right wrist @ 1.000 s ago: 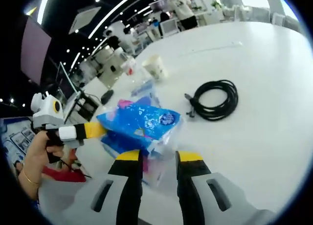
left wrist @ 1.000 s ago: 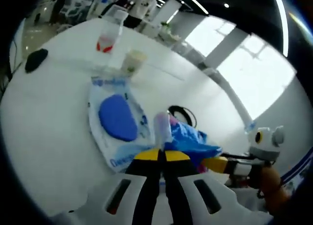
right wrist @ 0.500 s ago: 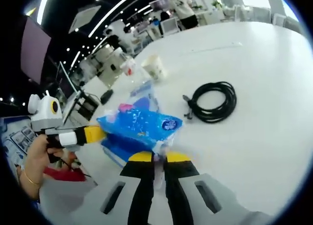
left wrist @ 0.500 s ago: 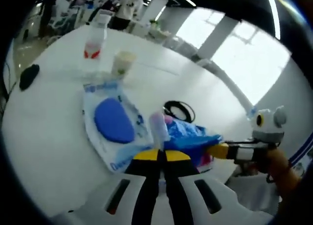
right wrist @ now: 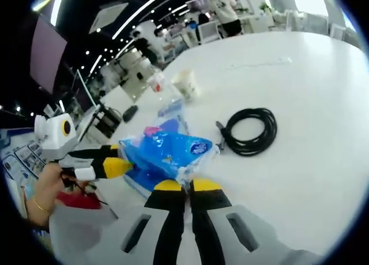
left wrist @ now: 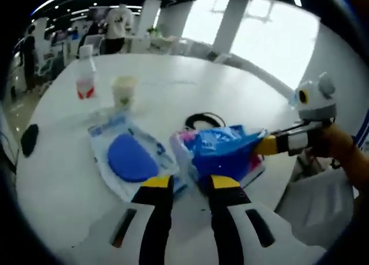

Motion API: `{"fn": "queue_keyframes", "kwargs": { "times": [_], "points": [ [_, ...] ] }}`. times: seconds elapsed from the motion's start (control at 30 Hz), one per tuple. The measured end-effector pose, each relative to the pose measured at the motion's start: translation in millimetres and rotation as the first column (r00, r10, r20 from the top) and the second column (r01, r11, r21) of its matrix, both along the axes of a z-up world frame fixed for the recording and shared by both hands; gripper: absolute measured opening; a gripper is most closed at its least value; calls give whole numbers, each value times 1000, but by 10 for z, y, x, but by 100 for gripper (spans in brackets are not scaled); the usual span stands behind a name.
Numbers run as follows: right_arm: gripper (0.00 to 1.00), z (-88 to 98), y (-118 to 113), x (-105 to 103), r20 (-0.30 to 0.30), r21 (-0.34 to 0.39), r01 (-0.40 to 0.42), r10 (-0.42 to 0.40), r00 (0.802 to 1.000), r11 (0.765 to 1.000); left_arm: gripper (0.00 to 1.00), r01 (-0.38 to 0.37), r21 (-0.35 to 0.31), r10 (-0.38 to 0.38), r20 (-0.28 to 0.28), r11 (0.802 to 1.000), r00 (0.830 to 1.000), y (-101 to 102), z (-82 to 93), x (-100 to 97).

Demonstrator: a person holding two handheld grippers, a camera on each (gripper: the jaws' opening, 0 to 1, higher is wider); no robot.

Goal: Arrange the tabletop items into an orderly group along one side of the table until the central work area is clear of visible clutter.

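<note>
White surface [right wrist: 323, 103]: round, carrying all the items.
Blue plastic packet [right wrist: 168, 152]: lifted just above the surface, between my two grippers.
My right gripper [right wrist: 184, 186]: jaws pressed together on the packet's near edge, clamped on its film.
My left gripper [left wrist: 191, 182]: jaws apart, the packet [left wrist: 222, 152] just ahead of them; I cannot tell whether they touch it.
Flat pouch with blue oval [left wrist: 131, 159]: lying on the surface, just beside the packet.
Black cable coil [right wrist: 252, 131]: lying flat, near the packet but apart from it.
Paper cup [left wrist: 124, 91]: upright, beyond the pouch.
Clear bottle with red label [left wrist: 85, 80]: upright beside the cup.
Black mouse [left wrist: 29, 139]: near the surface's edge.
</note>
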State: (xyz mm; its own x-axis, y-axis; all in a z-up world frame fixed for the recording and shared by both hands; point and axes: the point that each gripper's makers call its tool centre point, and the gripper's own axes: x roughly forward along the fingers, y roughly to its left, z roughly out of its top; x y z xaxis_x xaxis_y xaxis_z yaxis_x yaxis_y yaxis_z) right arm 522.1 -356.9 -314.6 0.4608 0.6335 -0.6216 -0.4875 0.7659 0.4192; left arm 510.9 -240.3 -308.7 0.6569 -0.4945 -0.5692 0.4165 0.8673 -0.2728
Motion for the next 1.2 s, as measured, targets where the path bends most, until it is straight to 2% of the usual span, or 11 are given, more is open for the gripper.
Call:
{"fn": "queue_keyframes", "kwargs": {
  "times": [0.13,0.27,0.47,0.8,0.97,1.2],
  "points": [
    [2,48,-79,74,10,-14,-3,3,1000,1000,41,26,15,-27,75,1000,997,-23,109,55],
    [2,124,-189,173,31,-41,-7,9,999,999,53,59,32,-63,170,998,983,-63,239,121],
    [2,170,-302,274,44,-71,-11,14,999,997,70,78,73,-91,205,994,975,-94,268,133],
    [3,248,-459,449,61,-114,-23,30,998,993,87,77,65,-89,208,995,974,-104,281,144],
    [3,266,-563,541,68,-140,-24,34,997,990,99,74,95,-93,214,993,972,-100,274,155],
    [3,289,-720,703,75,-169,-16,29,997,986,99,82,65,-93,200,995,975,-126,274,142]
  ]
}}
